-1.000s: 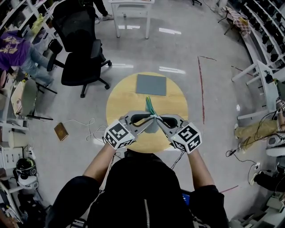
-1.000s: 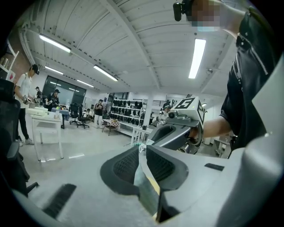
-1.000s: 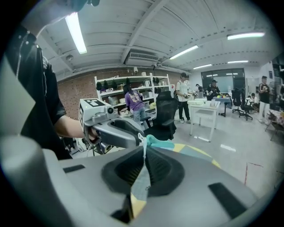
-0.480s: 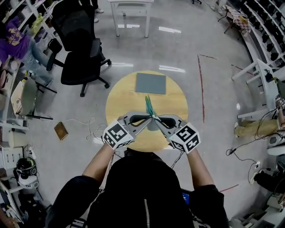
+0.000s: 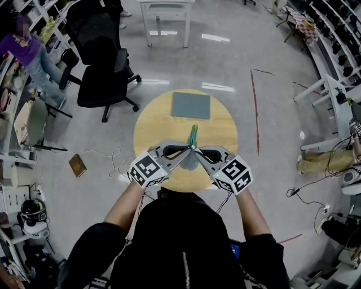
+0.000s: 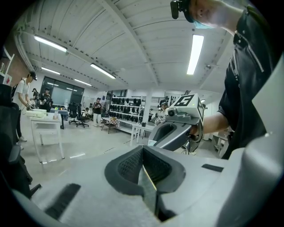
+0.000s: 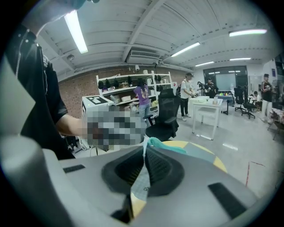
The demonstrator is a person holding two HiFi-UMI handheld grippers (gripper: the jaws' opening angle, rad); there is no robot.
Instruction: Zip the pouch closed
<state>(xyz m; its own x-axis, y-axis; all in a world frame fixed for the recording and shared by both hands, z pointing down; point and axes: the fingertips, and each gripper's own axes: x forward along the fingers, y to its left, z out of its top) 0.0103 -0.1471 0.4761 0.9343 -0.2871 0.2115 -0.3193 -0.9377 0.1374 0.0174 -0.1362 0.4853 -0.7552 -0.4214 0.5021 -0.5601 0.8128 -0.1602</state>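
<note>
Both grippers meet above the near side of the round yellow table [image 5: 161, 127]. Between them stands the teal-green pouch [image 5: 193, 135], seen edge-on and rising away from the tips. My left gripper [image 5: 189, 149] is shut; in the left gripper view [image 6: 143, 150] a thin, yellow-edged strip of the pouch [image 6: 147, 181] sits pinched between its pads. My right gripper [image 5: 197, 150] is shut on the pouch's patterned fabric [image 7: 141, 182], with the teal end [image 7: 165, 144] sticking out past the jaws [image 7: 145, 149]. The zipper itself is hidden.
A grey mat [image 5: 190, 105] lies on the far part of the table. A black office chair [image 5: 104, 62] stands at the back left, a white table [image 5: 166, 11] beyond it. A person [image 5: 28, 53] stands far left. A cable [image 5: 113, 161] and a brown object [image 5: 77, 166] lie on the floor.
The pouch's free end has swung from leaning left to leaning slightly right. Both hands have stayed in nearly the same place over the table.
</note>
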